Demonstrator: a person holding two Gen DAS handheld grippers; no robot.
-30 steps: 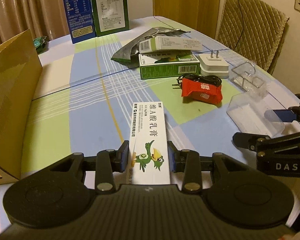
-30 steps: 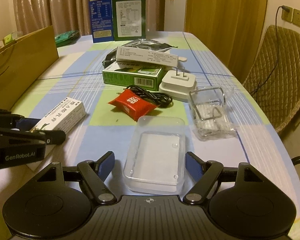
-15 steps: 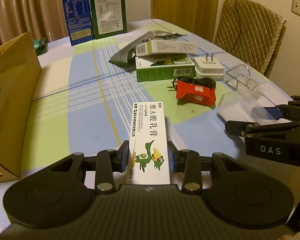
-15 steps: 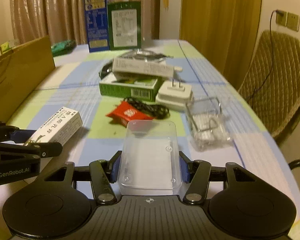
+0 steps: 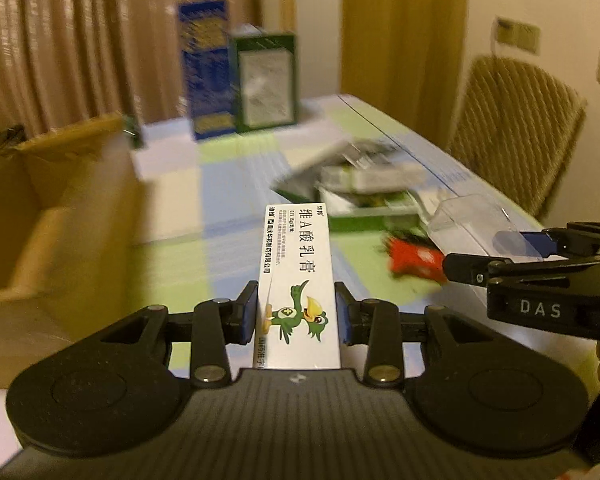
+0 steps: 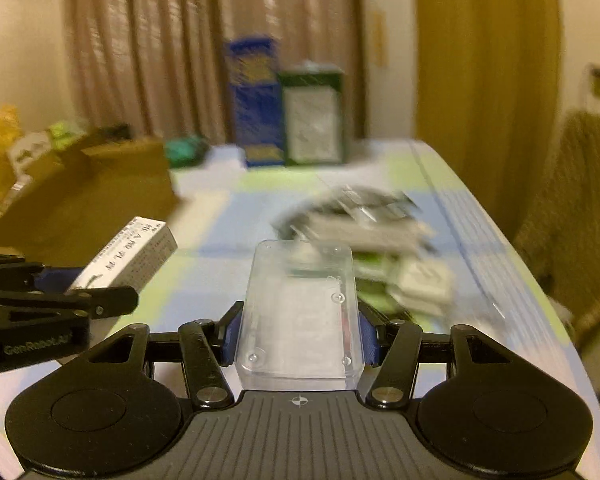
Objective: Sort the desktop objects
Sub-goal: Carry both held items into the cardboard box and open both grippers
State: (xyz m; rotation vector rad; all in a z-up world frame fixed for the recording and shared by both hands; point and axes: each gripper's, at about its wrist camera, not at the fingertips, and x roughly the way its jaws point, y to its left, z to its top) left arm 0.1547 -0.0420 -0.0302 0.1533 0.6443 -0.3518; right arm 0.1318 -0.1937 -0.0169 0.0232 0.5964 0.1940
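Both my grippers hold an object above the table.

My left gripper (image 5: 296, 316) pinches the white ointment box (image 5: 298, 276) between its fingers, the box pointing forward past the tips. My right gripper (image 6: 300, 334) clamps the clear plastic case (image 6: 300, 312) the same way. The open cardboard box (image 5: 40, 216) stands left of my left fingers.

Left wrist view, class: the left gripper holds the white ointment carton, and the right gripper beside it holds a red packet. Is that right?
Not quite. The right gripper holds a clear plastic case, as the right wrist view shows. The left gripper does hold the white ointment carton.
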